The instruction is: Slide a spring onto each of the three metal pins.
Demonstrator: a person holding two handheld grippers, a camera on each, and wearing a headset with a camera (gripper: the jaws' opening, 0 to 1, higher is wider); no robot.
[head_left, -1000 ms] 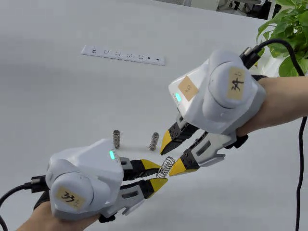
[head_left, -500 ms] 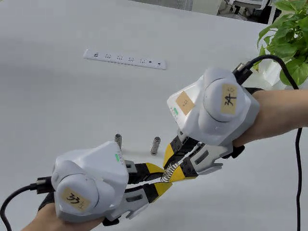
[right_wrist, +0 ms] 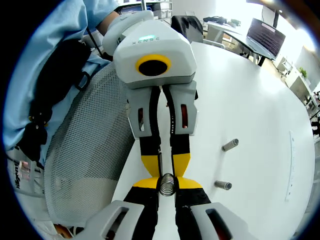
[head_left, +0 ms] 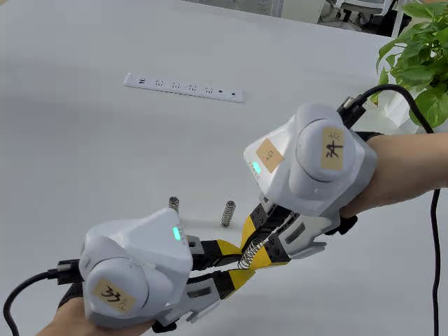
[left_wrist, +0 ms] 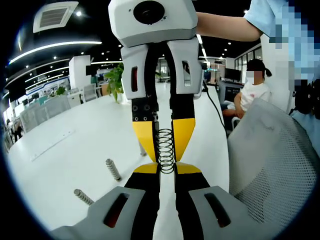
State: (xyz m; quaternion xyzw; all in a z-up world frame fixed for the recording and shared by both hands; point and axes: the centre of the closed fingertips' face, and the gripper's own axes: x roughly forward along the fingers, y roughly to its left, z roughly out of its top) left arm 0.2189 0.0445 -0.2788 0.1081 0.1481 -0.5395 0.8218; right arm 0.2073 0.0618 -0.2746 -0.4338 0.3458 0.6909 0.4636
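My left gripper (head_left: 236,263) holds a thin metal pin (right_wrist: 160,161) pointing at my right gripper (head_left: 253,245). The two grippers meet tip to tip above the white table (head_left: 91,154). A steel spring (head_left: 246,254) lies between the right gripper's yellow fingers (left_wrist: 183,135), in line with the pin. In the left gripper view the spring (left_wrist: 165,142) runs down into my left gripper (left_wrist: 167,169). In the right gripper view its round end (right_wrist: 166,186) sits in my right gripper (right_wrist: 166,181). Two other pins carrying springs (head_left: 173,204) (head_left: 227,213) stand on the table.
A white power strip (head_left: 183,87) lies at the far side of the table. A green plant (head_left: 420,56) stands at the right edge. A black cable (head_left: 439,231) trails from the right gripper. A mesh chair (left_wrist: 270,150) is close behind me.
The right gripper's jaws, wide apart a second ago, have shut around the spring. Both grippers have drawn closer together, tip to tip.
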